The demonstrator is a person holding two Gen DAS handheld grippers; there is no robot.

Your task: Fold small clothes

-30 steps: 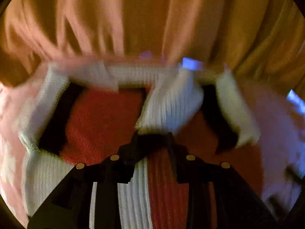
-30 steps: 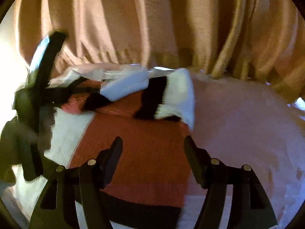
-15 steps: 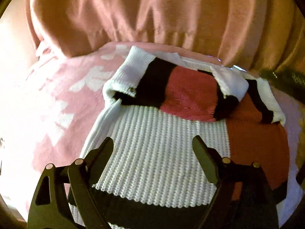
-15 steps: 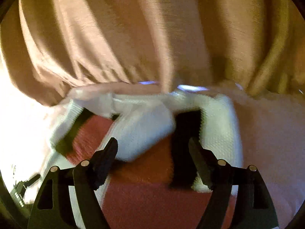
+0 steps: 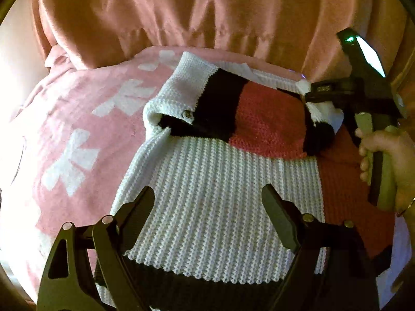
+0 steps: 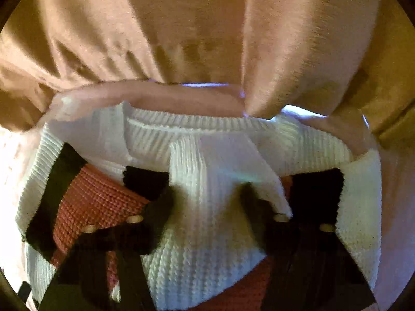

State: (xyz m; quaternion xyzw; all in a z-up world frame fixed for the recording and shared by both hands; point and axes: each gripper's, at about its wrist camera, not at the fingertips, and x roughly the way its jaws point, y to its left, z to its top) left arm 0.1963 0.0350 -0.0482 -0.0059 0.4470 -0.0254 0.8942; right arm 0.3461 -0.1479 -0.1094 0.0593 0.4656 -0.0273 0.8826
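Broadly, a peach-orange curtain (image 5: pixel 207 13) fills the space beyond both grippers' fingers, hanging in soft folds. Below it, under the fingers, lies a pink blanket (image 5: pixel 77 134) printed with white flower-like shapes. On that blanket rests the small knitted sweater (image 5: pixel 215 181), blocked in white, black and brick red (its sleeves already lie folded inward across the chest).

The left gripper (image 5: pixel 207 210) hovers with its jaws spread wide and nothing between them; the white ribbed panel of the sweater lies flat directly beneath and ahead of its fingers, and the left folded sleeve, with a small button, lies beyond the fingertips. To the right of those fingers, a hand (image 5: pixel 389 163) grips the green handle of the other tool.

The right gripper (image 6: pixel 207 207) sits at the far right sleeve, near the white neckband. Its jaws are closing, and a fold of white knit bunches between them, rising beyond the fingertips; the dark fingers (image 6: pixel 160 207) appear to be pressing into it from both sides.
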